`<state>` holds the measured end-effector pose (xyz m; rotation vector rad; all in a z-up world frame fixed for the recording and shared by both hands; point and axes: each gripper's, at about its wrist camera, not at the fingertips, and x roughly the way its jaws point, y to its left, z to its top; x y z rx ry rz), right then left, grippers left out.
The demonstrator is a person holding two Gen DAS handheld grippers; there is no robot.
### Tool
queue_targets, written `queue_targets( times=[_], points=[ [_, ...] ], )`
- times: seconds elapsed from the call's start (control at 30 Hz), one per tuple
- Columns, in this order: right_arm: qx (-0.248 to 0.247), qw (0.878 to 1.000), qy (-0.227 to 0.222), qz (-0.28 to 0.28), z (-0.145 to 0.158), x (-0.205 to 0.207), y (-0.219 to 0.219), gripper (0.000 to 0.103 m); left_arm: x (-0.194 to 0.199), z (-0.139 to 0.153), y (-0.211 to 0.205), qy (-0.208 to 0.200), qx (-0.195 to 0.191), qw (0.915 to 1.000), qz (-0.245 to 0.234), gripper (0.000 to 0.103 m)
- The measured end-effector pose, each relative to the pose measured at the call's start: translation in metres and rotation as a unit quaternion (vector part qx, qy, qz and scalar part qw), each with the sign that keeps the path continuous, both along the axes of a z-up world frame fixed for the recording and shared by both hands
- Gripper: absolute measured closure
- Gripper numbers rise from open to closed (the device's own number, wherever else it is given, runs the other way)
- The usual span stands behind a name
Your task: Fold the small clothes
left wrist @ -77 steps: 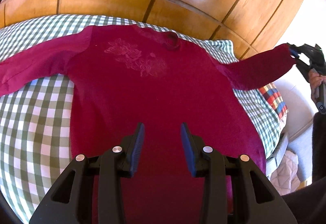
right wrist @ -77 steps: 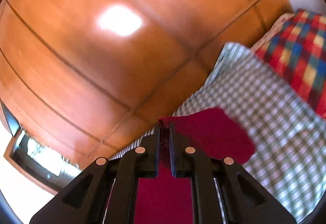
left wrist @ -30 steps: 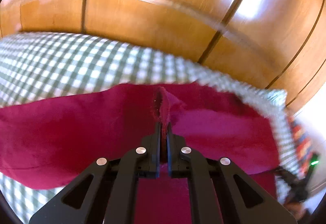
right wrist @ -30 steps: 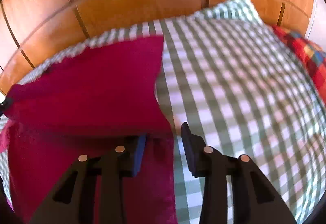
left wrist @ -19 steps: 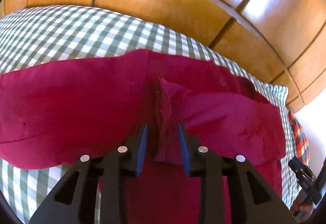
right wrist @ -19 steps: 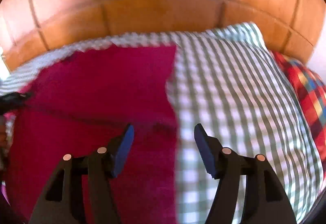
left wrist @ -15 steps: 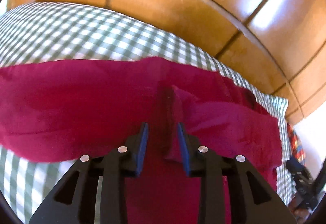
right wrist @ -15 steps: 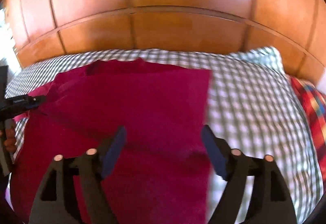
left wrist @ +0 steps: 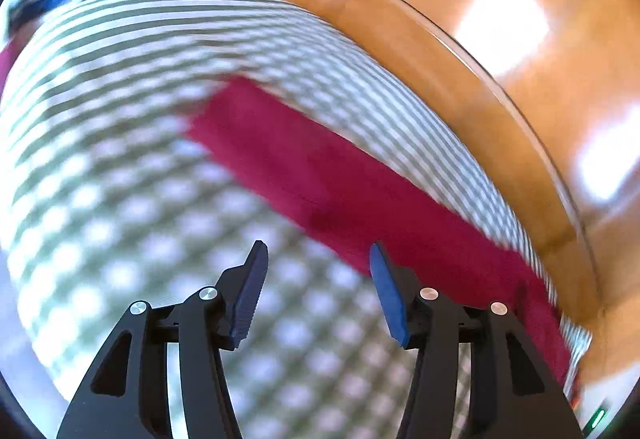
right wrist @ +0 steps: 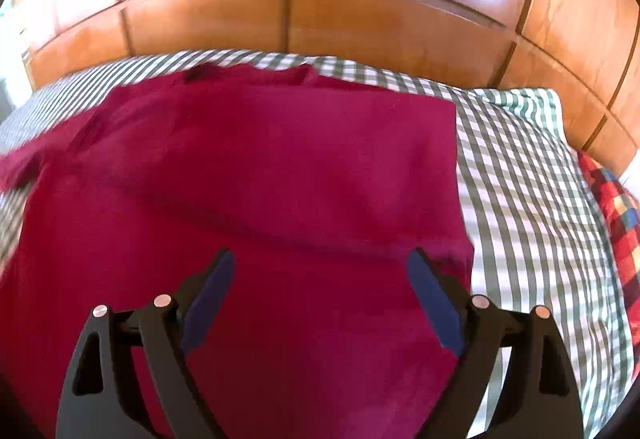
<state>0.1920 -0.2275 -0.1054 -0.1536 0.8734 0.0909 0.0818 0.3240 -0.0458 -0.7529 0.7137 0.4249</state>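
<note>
A dark red long-sleeved top (right wrist: 260,179) lies flat on a green-and-white checked bedcover (right wrist: 532,207). Its right sleeve is folded across the body, leaving a straight right edge. My right gripper (right wrist: 320,279) is open and empty above the lower body of the top. In the left wrist view, blurred by motion, the left sleeve (left wrist: 320,179) stretches out over the bedcover (left wrist: 120,179). My left gripper (left wrist: 316,271) is open and empty just before the sleeve's near edge.
A glossy wooden headboard (right wrist: 320,19) runs along the far side of the bed and shows in the left wrist view (left wrist: 500,59). A red, blue and yellow checked blanket (right wrist: 616,207) lies at the bed's right edge.
My left gripper let go of the fabric, opened wide and swung left to the outstretched left sleeve. My right gripper opened wider and pulled back over the top's body.
</note>
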Motion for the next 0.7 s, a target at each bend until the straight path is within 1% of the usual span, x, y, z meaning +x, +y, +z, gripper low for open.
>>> queue_targets(
  times=[0.03,0.1,0.17,0.2,0.23,0.27,0.33,0.4,0.5,0.53,0.57,0.6,0.63,0.67,0.7],
  points=[
    [-0.004,1.000,0.004,0.007,-0.006,-0.011,0.005,0.015,-0.010,-0.001,0.016,-0.005,-0.010,0.9997,0.022,0.052],
    [-0.009,1.000,0.013,0.010,-0.022,-0.018,0.011,0.015,-0.023,-0.003,0.043,-0.015,-0.033,0.9979,0.054,0.052],
    [-0.008,1.000,-0.001,-0.001,-0.029,-0.021,0.013,0.014,-0.027,-0.006,0.060,-0.017,-0.051,0.9960,0.071,0.051],
    [-0.005,1.000,-0.001,-0.007,-0.030,-0.021,0.011,0.014,-0.028,-0.008,0.067,-0.019,-0.059,0.9951,0.077,0.050],
    [-0.001,1.000,0.002,-0.011,-0.031,-0.021,0.010,0.011,-0.027,-0.011,0.076,-0.020,-0.076,0.9934,0.084,0.049],
    [0.006,1.000,0.006,-0.016,-0.032,-0.019,0.007,0.010,-0.026,-0.015,0.081,-0.023,-0.091,0.9920,0.085,0.049],
    [0.014,1.000,0.010,-0.018,-0.033,-0.016,0.005,0.009,-0.023,-0.019,0.091,-0.033,-0.112,0.9897,0.083,0.049],
    [0.011,1.000,0.009,-0.019,-0.034,-0.015,0.006,0.009,-0.013,-0.021,0.096,-0.022,-0.110,0.9895,0.091,0.049],
    [0.005,1.000,0.007,-0.020,-0.034,-0.014,0.006,0.008,0.004,-0.030,0.102,-0.007,-0.129,0.9872,0.094,0.049],
    [0.005,1.000,0.007,-0.021,-0.033,-0.019,0.008,0.008,0.010,-0.032,0.104,-0.001,-0.123,0.9874,0.099,0.051],
    [0.006,1.000,0.007,-0.021,-0.034,-0.019,0.008,0.007,0.013,-0.032,0.104,0.005,-0.118,0.9879,0.101,0.054],
    [0.008,1.000,0.007,-0.021,-0.033,-0.019,0.007,0.007,0.017,-0.031,0.103,0.011,-0.110,0.9888,0.100,0.068],
    [0.009,1.000,0.007,-0.022,-0.033,-0.019,0.006,0.007,0.024,-0.031,0.102,0.013,-0.105,0.9906,0.087,0.096],
    [0.010,1.000,0.008,-0.022,-0.034,-0.019,0.006,0.007,0.031,-0.029,0.098,0.019,-0.099,0.9923,0.072,0.097],
    [0.012,1.000,0.008,-0.022,-0.034,-0.019,0.005,0.006,0.034,-0.022,0.092,0.016,-0.080,0.9943,0.068,0.097]
  ],
)
